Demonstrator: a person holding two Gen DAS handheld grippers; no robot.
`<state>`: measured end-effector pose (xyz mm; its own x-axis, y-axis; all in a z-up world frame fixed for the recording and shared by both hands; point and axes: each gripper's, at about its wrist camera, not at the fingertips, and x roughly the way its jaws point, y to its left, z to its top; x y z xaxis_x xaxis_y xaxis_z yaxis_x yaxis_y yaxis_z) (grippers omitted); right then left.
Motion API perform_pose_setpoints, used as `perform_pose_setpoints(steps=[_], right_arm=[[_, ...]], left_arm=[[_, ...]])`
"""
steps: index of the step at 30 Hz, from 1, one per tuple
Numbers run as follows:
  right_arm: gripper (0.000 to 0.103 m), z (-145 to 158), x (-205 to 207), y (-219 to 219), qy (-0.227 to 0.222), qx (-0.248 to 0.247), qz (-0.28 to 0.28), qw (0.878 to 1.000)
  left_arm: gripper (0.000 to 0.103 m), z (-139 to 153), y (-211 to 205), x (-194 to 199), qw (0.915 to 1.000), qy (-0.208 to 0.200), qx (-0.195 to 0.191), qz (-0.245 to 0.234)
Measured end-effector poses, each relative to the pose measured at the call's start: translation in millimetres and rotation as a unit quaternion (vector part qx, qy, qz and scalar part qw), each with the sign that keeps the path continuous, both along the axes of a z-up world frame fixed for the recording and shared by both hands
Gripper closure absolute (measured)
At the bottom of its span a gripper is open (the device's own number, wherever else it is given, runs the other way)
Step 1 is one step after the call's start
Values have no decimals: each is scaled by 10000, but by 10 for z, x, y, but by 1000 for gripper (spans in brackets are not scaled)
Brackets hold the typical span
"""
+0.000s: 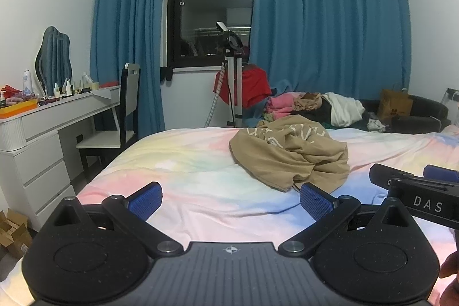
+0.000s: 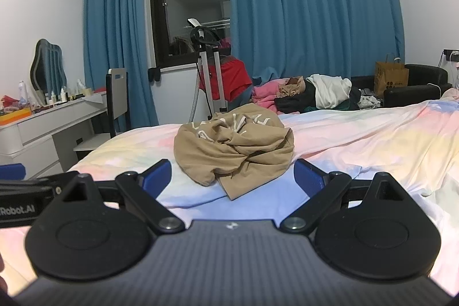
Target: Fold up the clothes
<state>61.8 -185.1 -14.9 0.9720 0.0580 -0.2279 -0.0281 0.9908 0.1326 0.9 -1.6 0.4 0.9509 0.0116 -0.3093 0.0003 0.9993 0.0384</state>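
Note:
A crumpled tan garment with white lettering [image 1: 289,154] lies in a heap on the pastel bedspread [image 1: 186,162]; it also shows in the right wrist view [image 2: 235,145]. My left gripper [image 1: 231,198] is open and empty, short of the heap and to its left. My right gripper [image 2: 232,177] is open and empty, its blue pads [image 2: 156,177] straddling the near edge of the heap without touching it. The right gripper's body shows at the right of the left wrist view [image 1: 416,191].
A pile of other clothes [image 1: 315,108] lies beyond the bed's far edge, by a red garment on a stand [image 1: 243,85]. A white dresser [image 1: 43,139] and chair [image 1: 114,119] stand left of the bed. A black sofa with a paper bag [image 2: 393,79] is at far right.

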Motion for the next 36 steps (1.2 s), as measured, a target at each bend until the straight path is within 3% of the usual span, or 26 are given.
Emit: perform_pose_setpoints(steps=[19, 20, 22, 25, 29, 36], right_arm=[[10, -76, 36, 6, 105, 173, -22, 9998], [19, -77, 34, 3, 109, 182, -21, 9998], [28, -78, 25, 3, 99, 101, -101, 9998], [29, -69, 6, -28, 33, 173, -110, 9998], [43, -28, -14, -60, -112, 272, -54, 9996], [47, 23, -61, -48, -351, 318, -84, 9988]], left_arm=[[0, -90, 203, -65, 9999, -104, -113, -50], [0, -94, 205, -66, 9999, -108, -108, -76], [0, -104, 218, -62, 9997, -77, -170, -126], [0, -121, 233, -42, 9994, -13, -306, -154], [0, -132, 241, -16, 9996, 5, -288, -32], [0, -132, 179, 17, 9996, -25, -264, -46]])
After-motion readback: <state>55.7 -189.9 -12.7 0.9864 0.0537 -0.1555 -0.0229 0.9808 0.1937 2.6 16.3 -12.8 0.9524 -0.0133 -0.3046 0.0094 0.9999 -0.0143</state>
